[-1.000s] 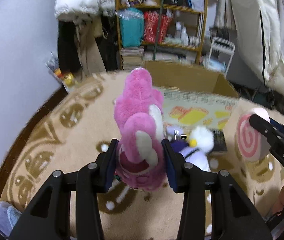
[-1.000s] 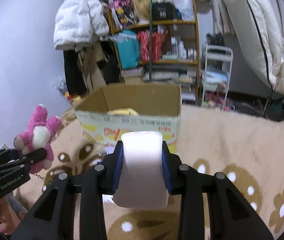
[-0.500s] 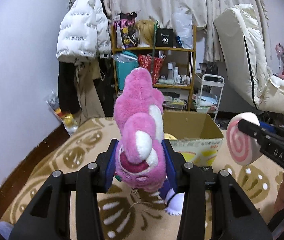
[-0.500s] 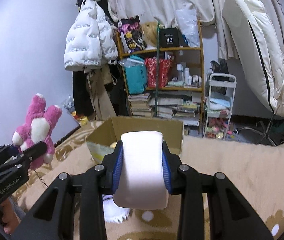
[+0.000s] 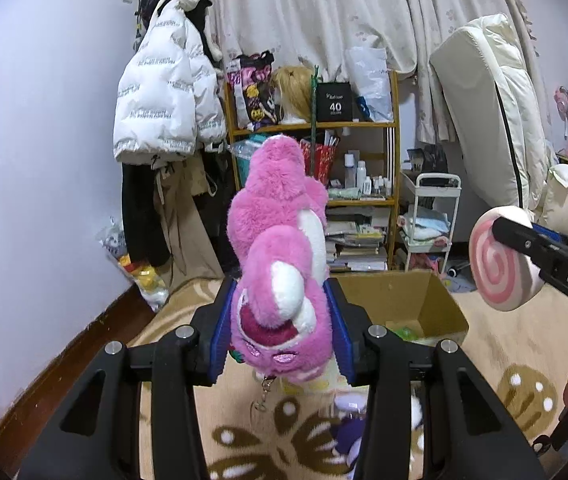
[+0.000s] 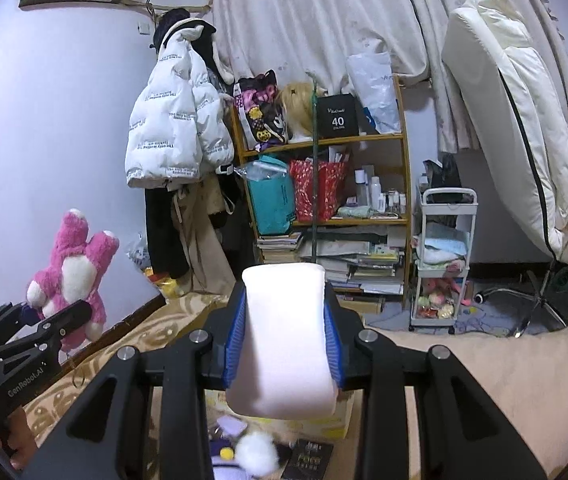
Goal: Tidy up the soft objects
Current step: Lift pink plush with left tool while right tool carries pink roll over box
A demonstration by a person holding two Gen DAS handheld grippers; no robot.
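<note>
My left gripper (image 5: 280,328) is shut on a pink plush bear (image 5: 280,264) and holds it in the air; it also shows in the right wrist view (image 6: 72,272). My right gripper (image 6: 284,344) is shut on a round pink-swirl cushion (image 6: 286,340), seen edge-on; its swirl face shows in the left wrist view (image 5: 500,264). An open cardboard box (image 5: 404,300) stands on the carpet below and ahead of both grippers. A white and purple plush (image 6: 252,452) lies on the carpet in front of the box, partly hidden by the fingers.
A wooden shelf (image 6: 324,184) full of bags and books stands behind the box. A white jacket (image 6: 172,132) hangs at the left, a white trolley (image 6: 444,264) at the right, a folded mattress (image 6: 504,120) beyond. A dark book (image 6: 308,456) lies near the plush.
Both grippers have risen and tilted up with their toys held. The box and the plush on the carpet have dropped lower in both views.
</note>
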